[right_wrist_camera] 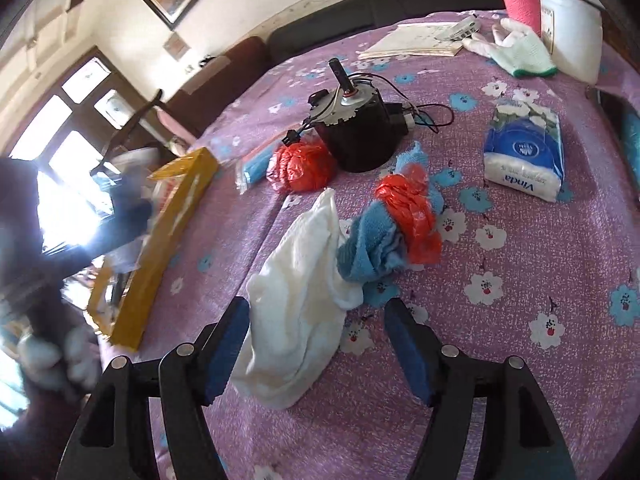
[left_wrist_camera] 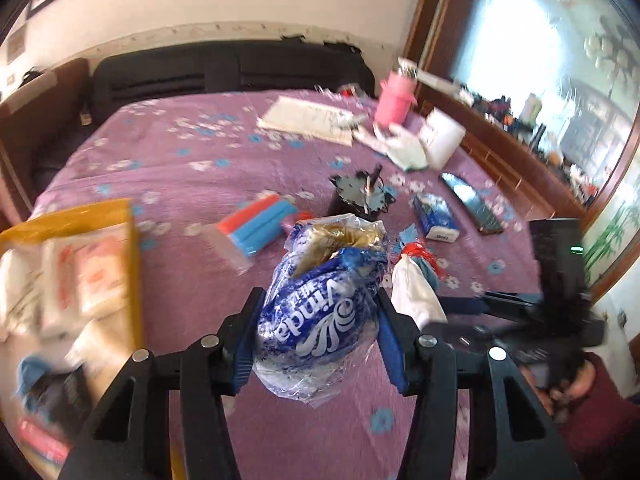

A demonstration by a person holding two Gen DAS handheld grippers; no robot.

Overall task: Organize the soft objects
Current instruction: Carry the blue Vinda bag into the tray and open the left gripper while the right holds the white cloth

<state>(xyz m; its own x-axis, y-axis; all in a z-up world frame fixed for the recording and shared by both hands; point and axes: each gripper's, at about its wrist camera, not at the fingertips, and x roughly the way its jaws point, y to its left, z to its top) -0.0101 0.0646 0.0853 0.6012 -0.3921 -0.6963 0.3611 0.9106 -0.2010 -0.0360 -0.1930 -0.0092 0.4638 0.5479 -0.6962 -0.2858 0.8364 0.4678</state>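
Left wrist view, left hand-held gripper (left_wrist_camera: 316, 340): its blue pads are pinching the blue Vinda tissue pack (left_wrist_camera: 320, 304), which is hanging clear above the bed (left_wrist_camera: 192, 184).
Left wrist view, pack: crinkly film, torn open at the top; it is looking light and squashy, so a grip across the full middle seems safer than one on the loose film.
Left wrist view, landmark: the black motor (left_wrist_camera: 362, 200) is standing mid-bed, just beyond the held pack.
Left wrist view, yellow box (left_wrist_camera: 80, 264): it is sitting well left of the motor at the bed's edge, already holding pale soft packs; probably the collecting place.
Right wrist view, right hand-held gripper (right_wrist_camera: 316, 348): its fingers are spread wide and gripping nothing, hovering over the near end of the white towel (right_wrist_camera: 300, 312).
Right wrist view, white towel: it is lying in front of the motor, limp and light; a bunched fold would likely give the surest hold.
Right wrist view, blue cloth (right_wrist_camera: 372, 244): it is touching the towel's right side, tangled with a slippery-looking orange plastic bag (right_wrist_camera: 412, 212).
Right wrist view, second tissue pack (right_wrist_camera: 524, 156): it is lying right of the motor, intact.
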